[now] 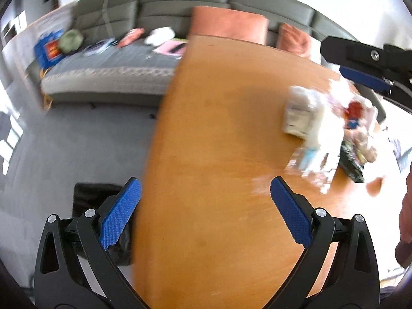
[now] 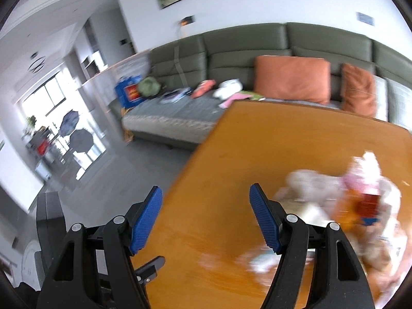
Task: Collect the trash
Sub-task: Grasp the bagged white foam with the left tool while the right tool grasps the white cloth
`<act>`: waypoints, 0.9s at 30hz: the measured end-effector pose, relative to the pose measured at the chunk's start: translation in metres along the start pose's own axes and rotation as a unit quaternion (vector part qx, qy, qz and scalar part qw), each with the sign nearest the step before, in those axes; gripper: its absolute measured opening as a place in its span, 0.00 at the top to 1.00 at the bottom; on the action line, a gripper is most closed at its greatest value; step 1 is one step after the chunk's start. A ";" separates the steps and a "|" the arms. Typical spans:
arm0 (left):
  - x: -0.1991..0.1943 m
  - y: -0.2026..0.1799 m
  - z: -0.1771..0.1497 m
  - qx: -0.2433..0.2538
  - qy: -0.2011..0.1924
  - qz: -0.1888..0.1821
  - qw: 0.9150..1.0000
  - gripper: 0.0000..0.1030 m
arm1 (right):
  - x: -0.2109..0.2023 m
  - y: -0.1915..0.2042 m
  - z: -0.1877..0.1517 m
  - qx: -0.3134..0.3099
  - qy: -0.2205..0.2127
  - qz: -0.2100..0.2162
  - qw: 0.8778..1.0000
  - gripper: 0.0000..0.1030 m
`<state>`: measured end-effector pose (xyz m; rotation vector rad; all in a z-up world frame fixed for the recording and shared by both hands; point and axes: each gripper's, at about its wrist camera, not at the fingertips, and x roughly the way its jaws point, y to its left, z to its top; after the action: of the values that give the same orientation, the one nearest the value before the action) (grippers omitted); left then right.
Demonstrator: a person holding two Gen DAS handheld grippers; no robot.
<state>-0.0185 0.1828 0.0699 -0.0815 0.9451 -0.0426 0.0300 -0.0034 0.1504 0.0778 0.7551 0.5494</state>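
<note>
Blue-padded fingers of left gripper [image 1: 206, 203] fill the foreground of the left wrist view: spread wide, nothing btwn them, bare tabletop beneath. Right gripper [image 2: 206, 206] likewise spread and empty; one of its fingers also enters the left wrist view at upper right.

Task item: trash pile [image 1: 332, 126], seen again at [image 2: 347, 206], lies on the wooden table [image 1: 219, 128] toward its right side, ahead and to the right of both grippers, not touched by either. Motion blur hides detail; it reads as crumpled white paper or tissue, thin plastic wrap, a red-and-blue wrapper and a dark packet.

Handling (judgement): light, soft, compressible; plastic film prob. slippery and apt to slide on the smooth top. Pinch each piece at a bunched fold or raised edge, not a flat face; loose scraps may scatter if nudged.

Surface: orange-brown tabletop, glossy, otherwise bare. Black bag [image 1: 97, 206], poss. a trash bag, sits on the floor beside the table's left edge.

Room: grey sofa [image 2: 257, 49] w/ orange cushions [image 2: 292, 78] beyond the table, assorted items strewn on its seat; grey floor, bright window at left.
</note>
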 end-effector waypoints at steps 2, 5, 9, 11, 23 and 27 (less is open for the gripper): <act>0.005 -0.023 0.007 0.011 0.000 -0.015 1.000 0.06 | -0.012 -0.024 -0.001 0.014 -0.009 -0.013 1.000 0.31; 0.016 -0.059 0.017 0.026 -0.001 -0.031 0.999 0.06 | -0.030 -0.068 -0.003 0.034 -0.020 -0.038 0.998 0.31; 0.032 -0.099 0.031 0.044 0.001 -0.041 0.998 0.06 | -0.045 -0.111 -0.004 0.048 -0.025 -0.064 0.996 0.31; 0.041 -0.119 0.037 0.054 0.006 -0.045 0.998 0.06 | -0.054 -0.132 -0.007 0.055 -0.030 -0.081 0.995 0.31; 0.108 -0.158 0.050 0.075 0.060 -0.024 0.995 0.40 | -0.052 -0.204 -0.018 0.098 -0.023 -0.108 0.989 0.31; 0.105 -0.150 0.049 0.061 0.055 -0.048 0.995 0.53 | -0.037 -0.206 -0.019 0.096 -0.006 -0.109 0.989 0.31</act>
<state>0.0827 0.0287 0.0265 -0.0113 1.0455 -0.1954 0.0871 -0.2010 0.1058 0.1738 0.7915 0.2672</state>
